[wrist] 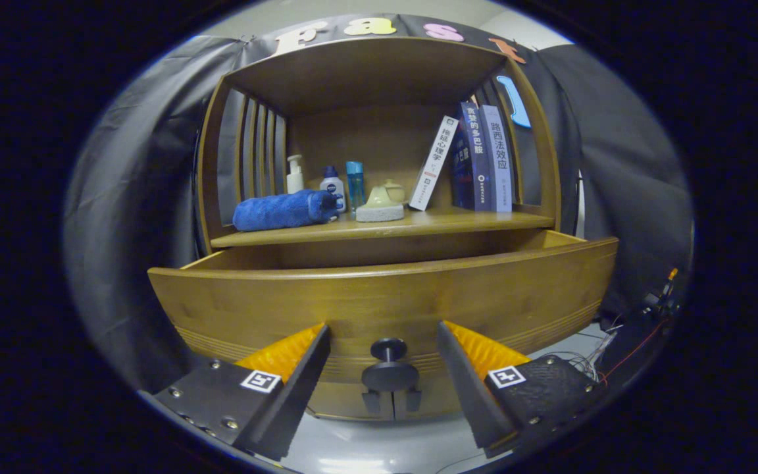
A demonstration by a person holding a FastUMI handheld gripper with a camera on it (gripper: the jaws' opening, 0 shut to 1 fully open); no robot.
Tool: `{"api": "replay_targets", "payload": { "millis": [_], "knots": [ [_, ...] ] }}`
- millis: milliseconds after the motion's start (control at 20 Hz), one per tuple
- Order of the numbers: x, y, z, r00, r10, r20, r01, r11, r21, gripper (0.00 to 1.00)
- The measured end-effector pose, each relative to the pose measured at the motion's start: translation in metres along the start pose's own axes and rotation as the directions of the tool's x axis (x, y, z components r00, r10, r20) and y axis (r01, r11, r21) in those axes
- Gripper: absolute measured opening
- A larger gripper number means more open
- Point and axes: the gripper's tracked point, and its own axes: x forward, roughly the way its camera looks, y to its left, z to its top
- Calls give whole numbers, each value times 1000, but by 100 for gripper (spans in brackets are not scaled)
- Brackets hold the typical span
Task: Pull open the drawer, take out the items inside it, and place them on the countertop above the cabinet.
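A wooden cabinet's drawer stands pulled out toward me, its curved front just ahead of my fingers. Its dark round knob sits low on the front, in the gap between my fingertips and untouched by either. My gripper is open with nothing held. The drawer's inside is hidden behind its front panel. Above it runs the countertop, where a rolled blue towel lies at the left, with a pale yellow and grey item beside it.
At the back of the countertop stand a pump bottle, a white-and-blue bottle and a blue tube. Several books lean at the right. Slatted side walls and a top shelf enclose it. Cables lie at the lower right.
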Motion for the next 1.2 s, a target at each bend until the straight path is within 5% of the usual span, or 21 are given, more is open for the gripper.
{"api": "replay_targets", "payload": {
  "millis": [1200],
  "knots": [
    [78, 12, 12, 999, -33, -14, 33, 999, -6, 99]
  ]
}}
